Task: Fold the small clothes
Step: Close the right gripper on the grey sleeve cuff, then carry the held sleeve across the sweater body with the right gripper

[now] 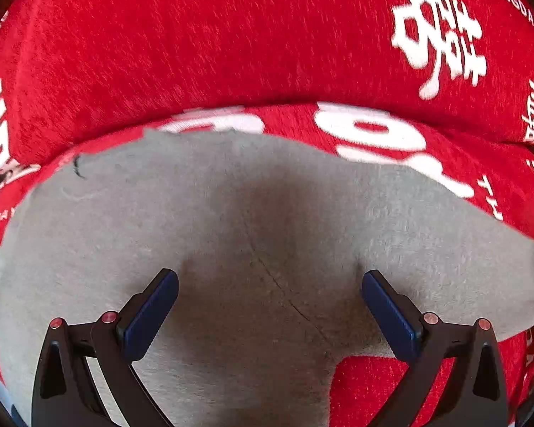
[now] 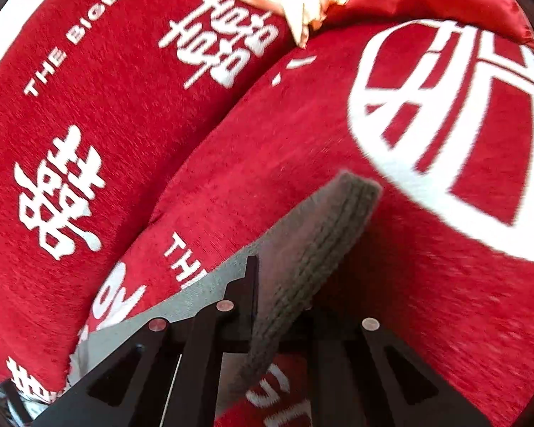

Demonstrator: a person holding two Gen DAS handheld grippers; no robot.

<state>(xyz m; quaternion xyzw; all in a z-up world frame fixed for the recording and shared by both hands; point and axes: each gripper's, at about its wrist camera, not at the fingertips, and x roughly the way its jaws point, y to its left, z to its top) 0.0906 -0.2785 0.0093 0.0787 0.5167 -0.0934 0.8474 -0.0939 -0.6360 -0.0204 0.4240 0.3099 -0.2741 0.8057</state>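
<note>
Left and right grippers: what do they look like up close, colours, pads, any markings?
The left gripper has black angular linkage arms, dark blue rectangular pads on its fingers and round copper-coloured pins at the joints. The right gripper has the same black arms with triangular cut-outs and copper pins; its pads are hidden. No cables, lettering or sleeves show.

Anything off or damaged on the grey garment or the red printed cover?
Nothing damaged. Grey knit garment lies on the red white-lettered cover; a dark thread sits near its far-left edge.
</note>
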